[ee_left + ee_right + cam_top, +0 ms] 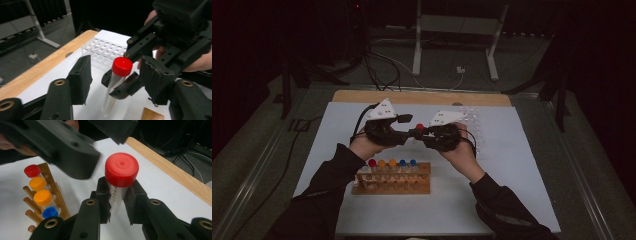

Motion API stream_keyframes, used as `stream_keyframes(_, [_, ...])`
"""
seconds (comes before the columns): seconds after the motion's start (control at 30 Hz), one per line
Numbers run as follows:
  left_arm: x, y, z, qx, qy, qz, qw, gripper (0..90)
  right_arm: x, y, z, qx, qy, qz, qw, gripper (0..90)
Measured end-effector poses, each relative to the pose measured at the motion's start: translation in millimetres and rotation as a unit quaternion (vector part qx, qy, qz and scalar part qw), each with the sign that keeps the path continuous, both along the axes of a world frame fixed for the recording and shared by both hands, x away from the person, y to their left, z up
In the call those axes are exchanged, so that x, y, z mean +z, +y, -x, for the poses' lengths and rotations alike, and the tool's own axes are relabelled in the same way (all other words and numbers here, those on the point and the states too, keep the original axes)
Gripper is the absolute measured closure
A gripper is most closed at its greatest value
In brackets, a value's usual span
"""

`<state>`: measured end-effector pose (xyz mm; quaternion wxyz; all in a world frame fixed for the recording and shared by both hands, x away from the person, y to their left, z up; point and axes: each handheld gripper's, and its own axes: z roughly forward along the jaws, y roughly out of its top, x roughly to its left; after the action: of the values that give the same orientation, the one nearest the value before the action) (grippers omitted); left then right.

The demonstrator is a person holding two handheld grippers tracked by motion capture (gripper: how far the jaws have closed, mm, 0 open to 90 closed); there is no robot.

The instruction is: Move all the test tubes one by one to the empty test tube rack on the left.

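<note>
The right gripper (119, 202) squeezes a clear tube (117, 195) just under its red cap (121, 168), keeping it upright above the middle of the table (512, 165). The left gripper (115, 80) has its jaws around the cap, not touching yet, probably to twist it off. A wooden rack (392, 184) of tubes sits near the front edge.

High view overhead; both claw views close on shared red-capped tube (121, 67).
</note>
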<state>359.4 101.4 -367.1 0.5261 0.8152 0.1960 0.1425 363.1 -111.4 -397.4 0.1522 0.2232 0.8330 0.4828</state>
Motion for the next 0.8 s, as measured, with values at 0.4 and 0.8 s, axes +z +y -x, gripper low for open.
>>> stream_keyframes(0.4, [-0.5, -14.6, -1.0, 0.003, -0.012, -0.029, 0.9995, 61.8, 0.8, -2.3, -1.1, -0.003, 0.003, 0.0, 1.0, 74.5])
stream_keyframes(0.8, [0.4, -16.7, -1.6, 0.0, -0.017, -0.032, 0.9993, 71.4, 0.2, -2.6, -1.6, -0.006, 0.0, -0.001, 1.0, 73.8])
